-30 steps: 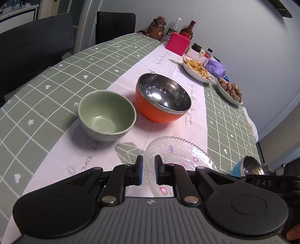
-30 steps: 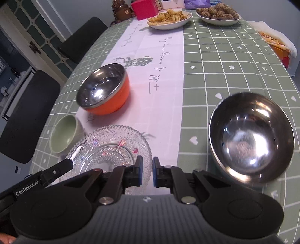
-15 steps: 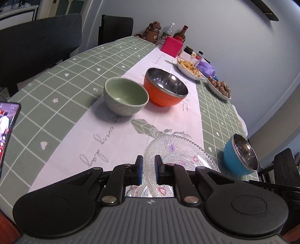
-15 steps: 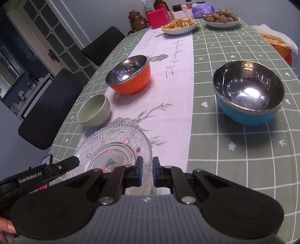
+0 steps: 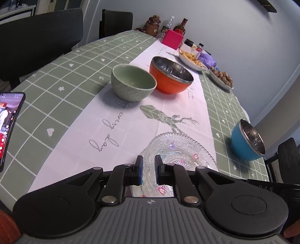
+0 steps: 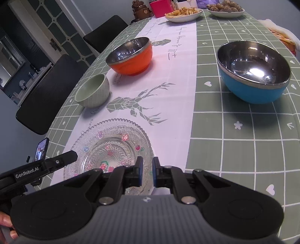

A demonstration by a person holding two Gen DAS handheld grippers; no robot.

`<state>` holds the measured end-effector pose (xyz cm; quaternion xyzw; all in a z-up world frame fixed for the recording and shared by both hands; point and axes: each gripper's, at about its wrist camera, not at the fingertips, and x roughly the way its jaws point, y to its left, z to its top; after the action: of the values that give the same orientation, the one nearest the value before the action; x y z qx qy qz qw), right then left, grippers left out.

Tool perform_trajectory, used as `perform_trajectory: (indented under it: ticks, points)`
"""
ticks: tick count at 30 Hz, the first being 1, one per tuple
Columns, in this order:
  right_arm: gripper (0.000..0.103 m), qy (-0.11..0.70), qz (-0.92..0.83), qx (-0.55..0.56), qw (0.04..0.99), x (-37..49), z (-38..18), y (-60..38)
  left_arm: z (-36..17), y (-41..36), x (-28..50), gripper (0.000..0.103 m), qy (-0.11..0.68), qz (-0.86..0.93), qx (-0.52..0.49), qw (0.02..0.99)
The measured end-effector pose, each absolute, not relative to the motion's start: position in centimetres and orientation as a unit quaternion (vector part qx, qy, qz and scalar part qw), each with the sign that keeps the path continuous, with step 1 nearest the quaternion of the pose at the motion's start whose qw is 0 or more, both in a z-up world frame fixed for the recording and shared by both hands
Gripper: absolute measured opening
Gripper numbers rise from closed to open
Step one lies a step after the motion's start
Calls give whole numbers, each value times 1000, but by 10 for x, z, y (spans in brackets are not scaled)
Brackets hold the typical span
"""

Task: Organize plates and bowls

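A clear glass plate [image 5: 180, 152] [image 6: 112, 148] with coloured dots lies on the white runner at the near table edge. A pale green bowl [image 5: 133, 82] [image 6: 92, 90] and an orange steel-lined bowl [image 5: 171, 75] [image 6: 130, 55] stand farther along the runner. A blue steel-lined bowl [image 5: 247, 141] [image 6: 254, 72] stands on the green cloth to the right. My left gripper [image 5: 148, 171] hovers over the plate's near rim, jaws nearly closed and empty. My right gripper [image 6: 147, 173] hovers over the plate's near right rim, jaws nearly closed and empty.
A phone [image 5: 8, 123] [image 6: 41, 150] lies at the left table edge. Two plates of food [image 5: 192, 58] [image 6: 183, 14], a pink box [image 5: 172, 39], bottles and a bear figure stand at the far end. Black chairs [image 5: 37, 43] line the left side.
Both grippers have pulled back and down toward the near table edge, away from the bowls. The bowls look farther off and the phone has come into view. The jaws stay nearly closed.
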<state>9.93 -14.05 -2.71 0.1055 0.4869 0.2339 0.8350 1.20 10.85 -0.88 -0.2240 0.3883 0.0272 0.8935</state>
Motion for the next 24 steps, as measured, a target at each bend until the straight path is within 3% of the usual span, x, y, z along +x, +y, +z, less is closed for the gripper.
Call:
perform_trajectory:
  ticks: [24]
  points:
    - [8, 476, 240, 45, 845, 92, -31, -126, -12, 92, 10, 13, 401, 38, -127, 906]
